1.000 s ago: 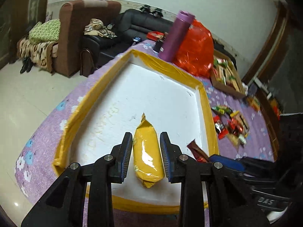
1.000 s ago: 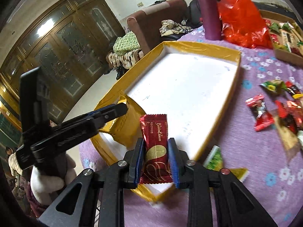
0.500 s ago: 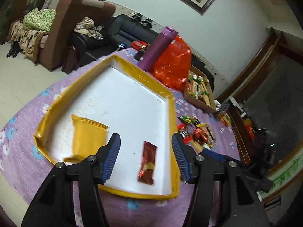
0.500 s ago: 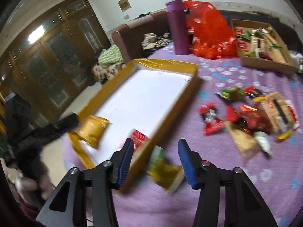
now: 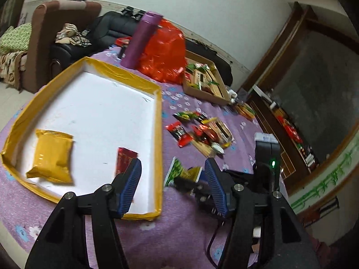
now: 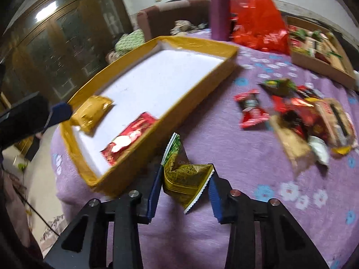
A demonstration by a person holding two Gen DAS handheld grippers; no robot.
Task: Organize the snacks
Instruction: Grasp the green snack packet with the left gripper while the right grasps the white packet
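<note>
A white tray with a yellow rim [image 5: 158, 134] [image 6: 197, 89] lies on the purple flowered tablecloth. Inside it lie a yellow packet [image 5: 51, 157] [image 6: 93, 112] and a dark red packet [image 5: 125, 159] [image 6: 128, 139]. My left gripper [image 5: 171, 165] hovers over the tray's near right corner; its jaws are opening and hold nothing. Just right of the tray, my right gripper [image 6: 186, 170] is closing on a crumpled green and yellow snack packet [image 6: 184, 177] [image 5: 179, 172], which touches both pads. A heap of loose snacks [image 5: 202, 134] [image 6: 303, 116] lies further right.
Behind the tray stand a purple bottle [image 5: 143, 40] and a red plastic bag [image 5: 166, 53]. A cardboard box of snacks [image 5: 204, 83] sits at the back right. An armchair [image 5: 44, 44] and a black sofa stand beyond the table.
The left gripper let go of the yellow packet in the tray and drew back to the right. The right gripper dropped the red packet in the tray, then closed around the green packet.
</note>
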